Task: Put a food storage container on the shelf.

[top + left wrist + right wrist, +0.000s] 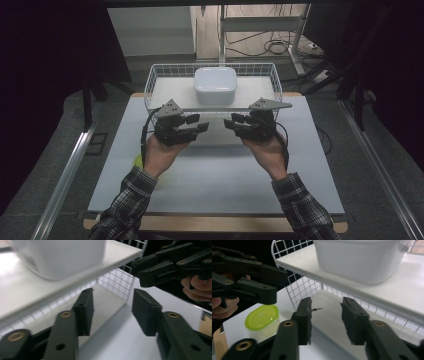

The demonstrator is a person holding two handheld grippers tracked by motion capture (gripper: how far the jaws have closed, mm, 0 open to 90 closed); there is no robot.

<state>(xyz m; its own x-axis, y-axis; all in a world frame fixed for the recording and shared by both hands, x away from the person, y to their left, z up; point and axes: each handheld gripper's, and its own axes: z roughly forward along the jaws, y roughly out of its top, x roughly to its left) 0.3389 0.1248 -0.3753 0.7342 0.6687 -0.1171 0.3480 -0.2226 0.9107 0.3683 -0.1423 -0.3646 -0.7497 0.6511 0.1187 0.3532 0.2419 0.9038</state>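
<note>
The white tub (215, 85) sits on the shelf of the wire basket (152, 80) at the far tabletop (210, 175). We hold our left gripper (200, 122) and right gripper (231, 121) open just near it (likely to lift it together).

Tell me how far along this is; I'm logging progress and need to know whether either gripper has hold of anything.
Nothing looks done yet. The white container sits on the wire rack's shelf, untouched. The left gripper and right gripper hang open in front of the rack, holding nothing. The green-lidded tub stands apart on the table. Any grasping is left.
</note>
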